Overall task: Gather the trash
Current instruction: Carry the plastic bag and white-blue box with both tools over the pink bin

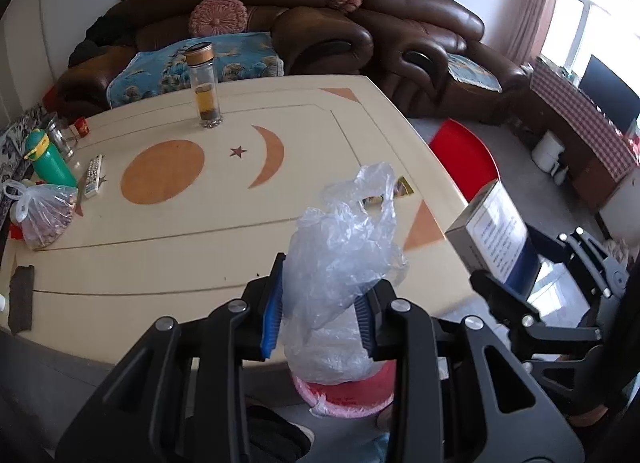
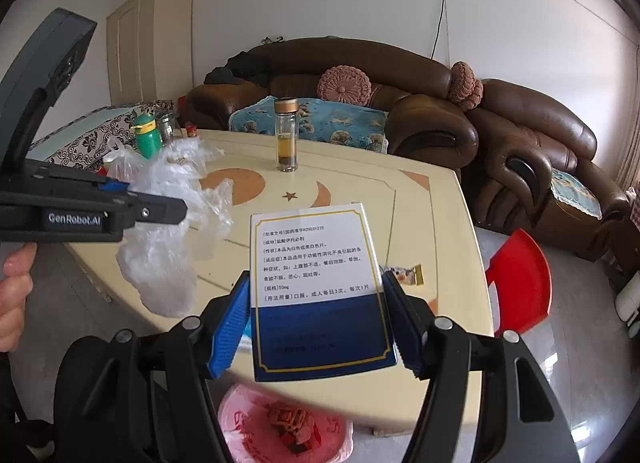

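Observation:
My left gripper (image 1: 320,303) is shut on a crumpled clear plastic bag (image 1: 344,247) and holds it over the near table edge, above a bin lined with a pink bag (image 1: 344,395). My right gripper (image 2: 316,319) is shut on a white and blue medicine box (image 2: 316,287) and holds it upright over the same table edge; the box also shows in the left wrist view (image 1: 492,235). The pink bin (image 2: 280,427) lies below it with some trash inside. A small gold candy wrapper (image 2: 408,275) lies on the table near the right edge.
On the cream table (image 1: 160,247) stand a glass tea bottle (image 1: 204,87), a green bottle (image 1: 48,159), a remote (image 1: 93,176) and a tied bag of food (image 1: 44,215). A red stool (image 1: 468,159) stands to the right. A brown sofa (image 1: 320,23) is behind.

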A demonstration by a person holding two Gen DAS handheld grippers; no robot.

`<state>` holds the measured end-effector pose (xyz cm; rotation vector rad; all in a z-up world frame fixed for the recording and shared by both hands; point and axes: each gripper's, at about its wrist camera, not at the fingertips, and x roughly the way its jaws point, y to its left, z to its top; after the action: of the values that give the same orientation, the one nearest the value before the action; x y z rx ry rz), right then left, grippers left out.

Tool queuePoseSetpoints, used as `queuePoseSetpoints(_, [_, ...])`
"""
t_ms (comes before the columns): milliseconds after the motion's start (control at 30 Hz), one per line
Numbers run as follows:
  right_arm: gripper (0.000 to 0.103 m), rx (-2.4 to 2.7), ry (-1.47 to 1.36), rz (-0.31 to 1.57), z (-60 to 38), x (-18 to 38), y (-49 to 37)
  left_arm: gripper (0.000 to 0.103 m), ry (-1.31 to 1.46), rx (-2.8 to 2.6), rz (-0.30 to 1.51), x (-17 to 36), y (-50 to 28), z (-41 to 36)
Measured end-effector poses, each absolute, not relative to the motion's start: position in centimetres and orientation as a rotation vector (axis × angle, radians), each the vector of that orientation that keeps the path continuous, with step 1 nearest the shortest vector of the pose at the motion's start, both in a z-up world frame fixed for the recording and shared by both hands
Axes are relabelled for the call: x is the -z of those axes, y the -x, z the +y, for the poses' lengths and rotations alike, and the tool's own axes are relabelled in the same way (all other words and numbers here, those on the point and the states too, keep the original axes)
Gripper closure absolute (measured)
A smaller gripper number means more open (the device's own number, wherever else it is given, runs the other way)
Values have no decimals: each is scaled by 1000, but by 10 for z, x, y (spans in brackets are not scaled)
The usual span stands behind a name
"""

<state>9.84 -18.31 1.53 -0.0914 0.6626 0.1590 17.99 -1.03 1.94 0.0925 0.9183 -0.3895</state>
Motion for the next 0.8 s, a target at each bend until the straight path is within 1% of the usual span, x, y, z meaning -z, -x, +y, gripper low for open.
queuePoseSetpoints(400, [41,-138,54,687,-185,-8,-50,71,-148,464,920,2,-132,-24])
queuePoseSetpoints(600, [41,-125,29,723,-184,9,-36,71,-184,492,916,19,-111,-34])
queuePoseSetpoints(800, [41,-110,9,764,-185,35,-25,71,-231,504,923,48,-92,-39])
